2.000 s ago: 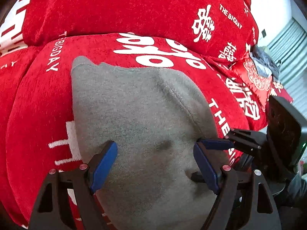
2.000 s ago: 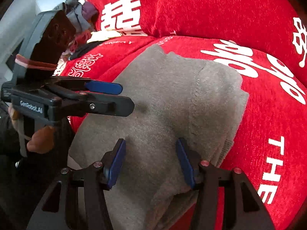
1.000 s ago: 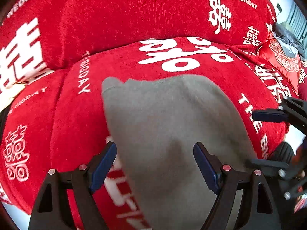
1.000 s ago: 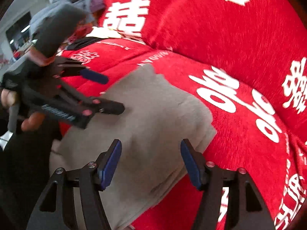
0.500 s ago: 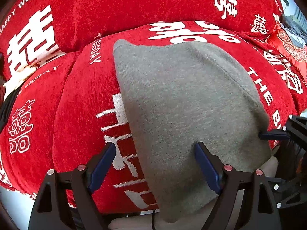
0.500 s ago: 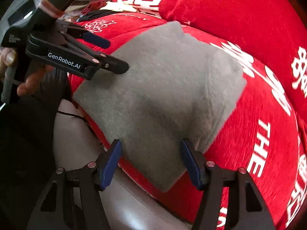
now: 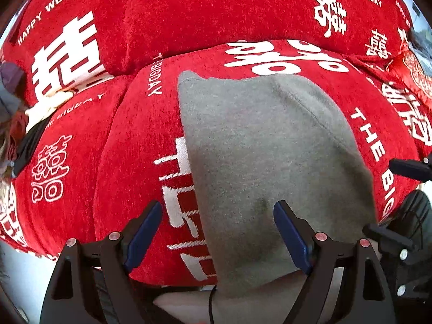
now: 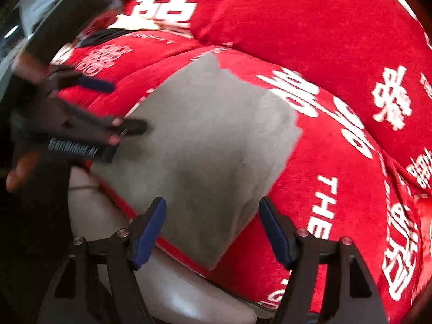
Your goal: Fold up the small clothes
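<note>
A grey knitted garment (image 7: 259,151), folded into a thick rectangle, lies on the red seat cushion (image 7: 129,145) and hangs a little over its front edge. It also shows in the right wrist view (image 8: 210,140). My left gripper (image 7: 217,228) is open and empty, its jaws over the garment's near left edge. It shows blurred in the right wrist view (image 8: 118,108) at the garment's left side. My right gripper (image 8: 212,226) is open and empty above the garment's near corner.
The red cushion carries white lettering and a red back cushion (image 7: 216,8) rises behind it. A pale leather sofa edge (image 8: 172,291) runs below the cushion's front. Loose clothes (image 7: 10,102) lie at the far left.
Both grippers have drawn back from the garment, which lies flatter than two seconds ago. The left gripper has shifted a little left along the garment's edge.
</note>
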Tool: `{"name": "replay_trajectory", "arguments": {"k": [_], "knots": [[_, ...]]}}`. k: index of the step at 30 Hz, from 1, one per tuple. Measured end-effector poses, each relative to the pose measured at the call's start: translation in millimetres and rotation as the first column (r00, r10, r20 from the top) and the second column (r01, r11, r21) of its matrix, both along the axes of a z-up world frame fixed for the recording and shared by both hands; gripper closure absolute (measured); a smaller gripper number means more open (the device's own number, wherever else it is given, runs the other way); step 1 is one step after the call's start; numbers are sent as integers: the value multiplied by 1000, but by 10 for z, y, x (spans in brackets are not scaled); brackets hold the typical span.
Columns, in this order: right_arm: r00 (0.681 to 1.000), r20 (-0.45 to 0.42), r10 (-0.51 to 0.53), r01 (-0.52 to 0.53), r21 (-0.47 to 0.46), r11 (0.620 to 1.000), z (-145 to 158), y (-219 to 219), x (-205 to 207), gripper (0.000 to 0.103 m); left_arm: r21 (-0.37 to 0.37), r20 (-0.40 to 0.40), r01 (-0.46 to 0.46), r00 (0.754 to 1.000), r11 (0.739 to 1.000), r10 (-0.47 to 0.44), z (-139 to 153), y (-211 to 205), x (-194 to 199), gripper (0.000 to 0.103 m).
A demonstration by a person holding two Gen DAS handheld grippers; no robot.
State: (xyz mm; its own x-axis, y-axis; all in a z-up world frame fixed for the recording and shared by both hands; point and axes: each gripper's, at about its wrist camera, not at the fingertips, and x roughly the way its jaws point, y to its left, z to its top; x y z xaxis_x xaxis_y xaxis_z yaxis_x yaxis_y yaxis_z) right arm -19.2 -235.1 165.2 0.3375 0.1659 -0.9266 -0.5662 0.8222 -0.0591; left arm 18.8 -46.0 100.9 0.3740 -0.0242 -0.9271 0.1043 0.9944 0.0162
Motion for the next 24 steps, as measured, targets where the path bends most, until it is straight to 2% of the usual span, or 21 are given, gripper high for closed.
{"name": "replay_trajectory", "arguments": {"k": [3, 6, 12, 15, 18, 24], "knots": [[998, -23, -63, 64, 19, 998, 120, -5, 106, 28, -10, 5, -8, 1000, 1000, 8, 37, -10, -10, 18], [994, -37, -104, 104, -5, 995, 165, 22, 184, 28, 8, -5, -15, 1000, 1000, 15, 29, -40, -12, 18], [979, -69, -190, 186, -56, 981, 60, -9, 270, 28, -28, -49, -23, 999, 999, 21, -25, -38, 7, 18], [972, -83, -219, 215, -61, 975, 4, -47, 284, 28, -11, -71, -19, 997, 1000, 18, -74, -61, 9, 18], [969, -86, -232, 227, -70, 971, -32, -64, 295, 28, 53, -71, -16, 997, 998, 20, -100, -94, 18, 18], [966, -95, -241, 234, -74, 969, -73, -74, 315, 28, 39, -87, -20, 996, 999, 23, -125, -103, 37, 18]]}}
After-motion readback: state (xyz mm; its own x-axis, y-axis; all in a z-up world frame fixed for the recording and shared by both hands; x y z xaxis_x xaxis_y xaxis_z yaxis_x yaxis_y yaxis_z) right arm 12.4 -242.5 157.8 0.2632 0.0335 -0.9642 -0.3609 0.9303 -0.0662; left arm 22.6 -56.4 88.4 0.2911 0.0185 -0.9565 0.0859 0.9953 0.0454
